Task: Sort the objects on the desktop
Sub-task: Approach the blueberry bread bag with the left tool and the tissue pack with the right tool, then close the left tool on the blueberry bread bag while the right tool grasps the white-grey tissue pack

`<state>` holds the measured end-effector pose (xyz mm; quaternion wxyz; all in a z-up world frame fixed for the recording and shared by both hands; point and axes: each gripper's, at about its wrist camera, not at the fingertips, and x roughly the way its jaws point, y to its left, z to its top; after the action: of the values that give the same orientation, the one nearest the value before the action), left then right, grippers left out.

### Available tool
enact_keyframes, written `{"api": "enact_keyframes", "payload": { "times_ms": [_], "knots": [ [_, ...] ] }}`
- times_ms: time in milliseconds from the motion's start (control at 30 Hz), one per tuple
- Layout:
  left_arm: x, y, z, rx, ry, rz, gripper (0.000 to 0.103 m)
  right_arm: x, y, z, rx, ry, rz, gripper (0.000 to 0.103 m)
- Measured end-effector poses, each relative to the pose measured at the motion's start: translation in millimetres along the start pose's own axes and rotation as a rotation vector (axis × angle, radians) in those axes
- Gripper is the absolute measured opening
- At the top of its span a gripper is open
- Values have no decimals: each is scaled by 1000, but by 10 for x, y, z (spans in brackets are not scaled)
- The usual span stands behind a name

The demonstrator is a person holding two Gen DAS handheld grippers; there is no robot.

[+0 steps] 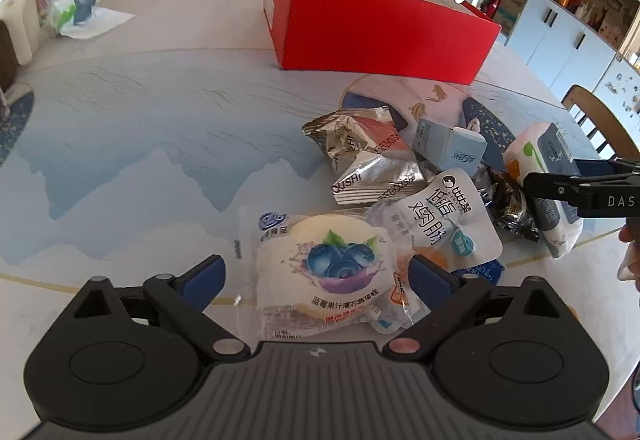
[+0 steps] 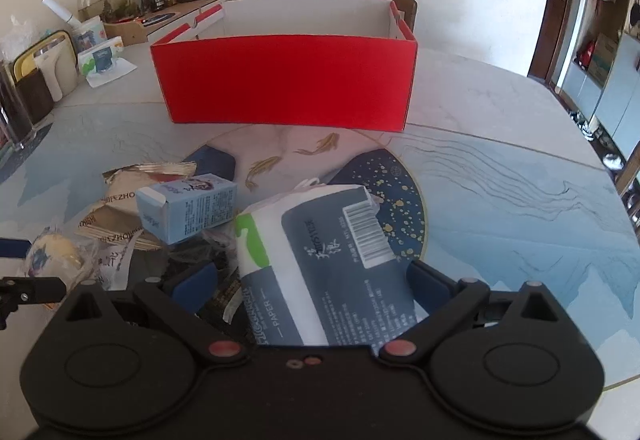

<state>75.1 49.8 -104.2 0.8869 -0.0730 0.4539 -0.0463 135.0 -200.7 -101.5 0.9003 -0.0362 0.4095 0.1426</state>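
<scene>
Red box (image 2: 286,80) at twelve o'clock on the table (image 2: 500,176). Left gripper (image 1: 316,274), fingers spread, straddles the blueberry cake packet (image 1: 324,268); right gripper (image 2: 312,280), fingers spread, straddles the tissue pack (image 2: 320,260).

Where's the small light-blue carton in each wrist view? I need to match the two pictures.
Left wrist: light-blue carton right of centre, behind the silver wrappers.
Right wrist: same carton left of centre, beside the tissue pack.
Shared landmark: red box beyond the pile.
</scene>
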Motion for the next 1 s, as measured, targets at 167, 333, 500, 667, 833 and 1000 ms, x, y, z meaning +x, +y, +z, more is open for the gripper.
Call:
{"api": "enact_keyframes", "payload": {
  "times_ms": [167, 333, 500, 667, 833, 1000],
  "knots": [
    [50, 7, 26, -7, 22, -37, 87, 17, 17, -5, -20, 5, -11, 99],
    [76, 14, 47, -23, 28, -57, 78, 9, 38, 15, -25, 2, -16, 99],
    [87, 14, 59, -28, 28, -68, 75, 20, 40, 16, -22, 14, -18, 98],
    [85, 16, 70, -27, 24, -79, 70, 30, 39, 25, -19, 19, -16, 97],
    [88, 10, 82, -20, 21, -87, 67, 45, 23, 28, 1, 24, -16, 95],
    [79, 31, 79, -27, 17, -95, 65, 49, 6, 48, 13, 33, -26, 75]
  ]
}}
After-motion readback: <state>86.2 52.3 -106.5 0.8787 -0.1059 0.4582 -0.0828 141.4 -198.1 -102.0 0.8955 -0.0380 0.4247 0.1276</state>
